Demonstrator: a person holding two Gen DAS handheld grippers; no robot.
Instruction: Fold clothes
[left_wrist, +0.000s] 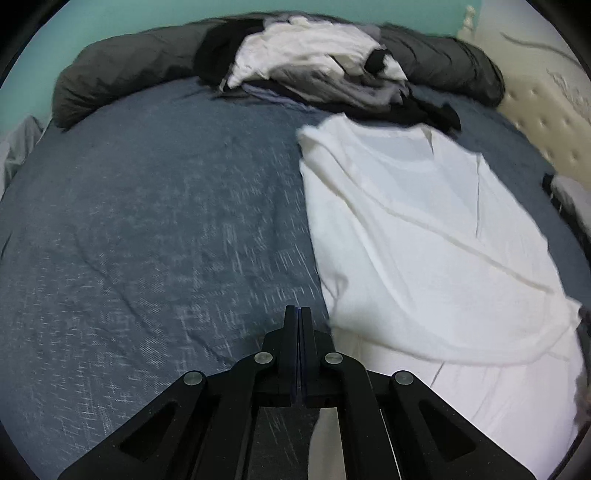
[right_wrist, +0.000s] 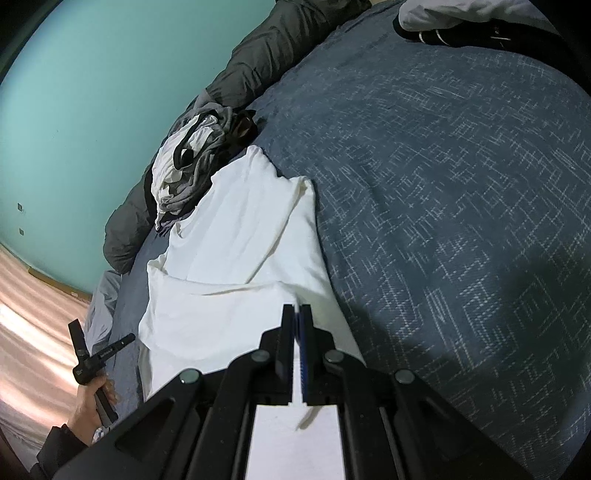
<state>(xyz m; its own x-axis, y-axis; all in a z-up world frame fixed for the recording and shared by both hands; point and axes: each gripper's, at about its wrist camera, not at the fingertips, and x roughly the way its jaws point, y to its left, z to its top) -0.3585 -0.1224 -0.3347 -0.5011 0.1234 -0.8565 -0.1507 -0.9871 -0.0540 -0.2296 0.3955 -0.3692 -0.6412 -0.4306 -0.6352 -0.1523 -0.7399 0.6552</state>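
Left wrist view, L to R: a grey sheet edge (left_wrist: 18, 147) hangs at the far left side of the bed (left_wrist: 147, 221), which wears a blue cover w/ pale crosshatch. A dark grey duvet roll (left_wrist: 122, 70) runs along the far edge under the teal wall (left_wrist: 110, 18). Mid-far sits a clothes pile (left_wrist: 314, 70), white, grey and black pieces mixed. The left tool (left_wrist: 299, 314) is at bottom centre, jaws pressed together, tips over the blue cover just beside the shirt edge; white cloth shows under the tool body, but I can't tell if any is pinched. The white shirt (left_wrist: 424, 240) lies spread on the right half of the bed, wrinkled, its far end touching the pile's dark pieces. A cream tufted headboard (left_wrist: 535, 110) stands at far right.

Right wrist view, L to R: wood floor (right_wrist: 29, 314) and teal wall at left. Bottom left, a person's hand (right_wrist: 86, 402) in a dark sleeve grips the left tool's handle (right_wrist: 94, 358) near the bed edge. The pile (right_wrist: 195, 155) sits beyond the shirt (right_wrist: 229, 258), touching its far end. The shirt runs from the pile toward the camera, one fold across it. The right tool (right_wrist: 298, 317) is closed too, tips at the shirt's near right edge, w/ a thin strip of white seen btw the pads; white cloth passes under the tool. Right of it, bare blue cover, then more dark and pale clothes (right_wrist: 461, 22) at the top right.
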